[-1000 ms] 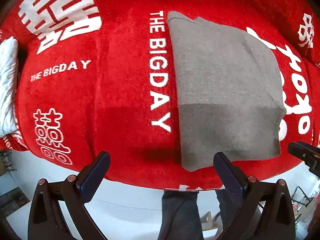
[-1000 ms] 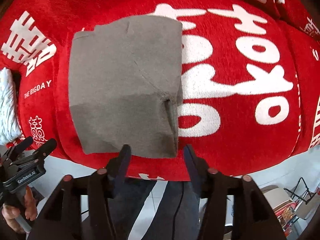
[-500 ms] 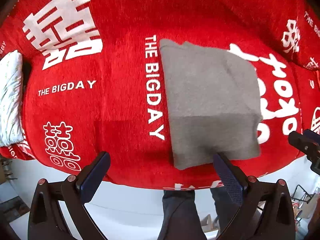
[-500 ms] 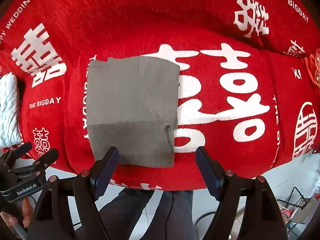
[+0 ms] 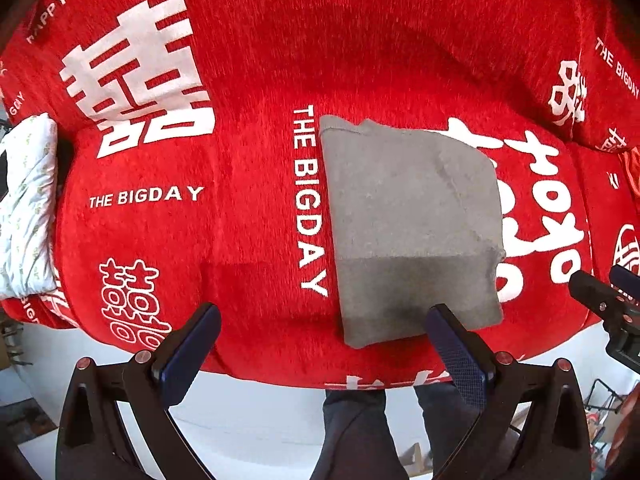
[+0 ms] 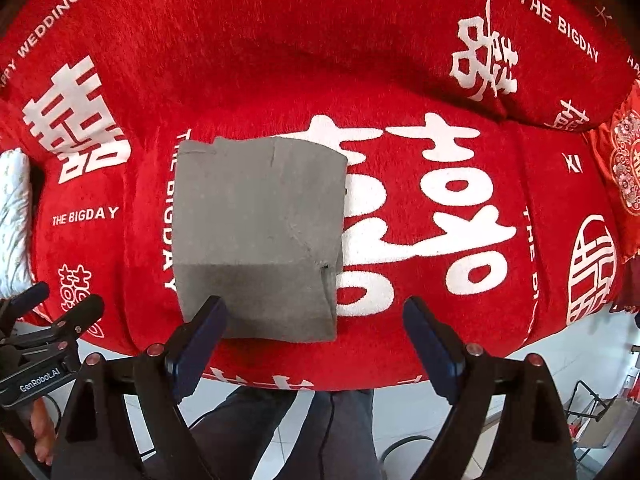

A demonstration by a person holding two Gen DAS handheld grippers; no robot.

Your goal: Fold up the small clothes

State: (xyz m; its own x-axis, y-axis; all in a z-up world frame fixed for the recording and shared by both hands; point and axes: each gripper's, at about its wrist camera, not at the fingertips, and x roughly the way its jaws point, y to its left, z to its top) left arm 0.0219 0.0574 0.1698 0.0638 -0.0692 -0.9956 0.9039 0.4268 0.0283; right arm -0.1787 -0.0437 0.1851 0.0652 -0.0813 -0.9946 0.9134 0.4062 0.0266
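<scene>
A grey garment [image 5: 412,220] lies folded into a rough square on a red sofa cover [image 5: 248,208], its near part hanging over the front edge. It also shows in the right wrist view [image 6: 260,236]. My left gripper [image 5: 320,340] is open and empty, held above the sofa's front edge, left of the garment. My right gripper [image 6: 316,340] is open and empty, just right of the garment's near edge. Each gripper shows at the side of the other's view.
The red cover [image 6: 440,220] carries white characters and "THE BIGDAY" lettering. A white patterned cushion [image 5: 24,204] lies at the far left. A red embroidered cushion [image 6: 624,168] is at the right. The person's legs [image 6: 300,432] and a pale floor [image 5: 256,412] are below.
Both grippers have pulled back and up from the garment. The right gripper's jaws have opened wide. The garment has not moved.
</scene>
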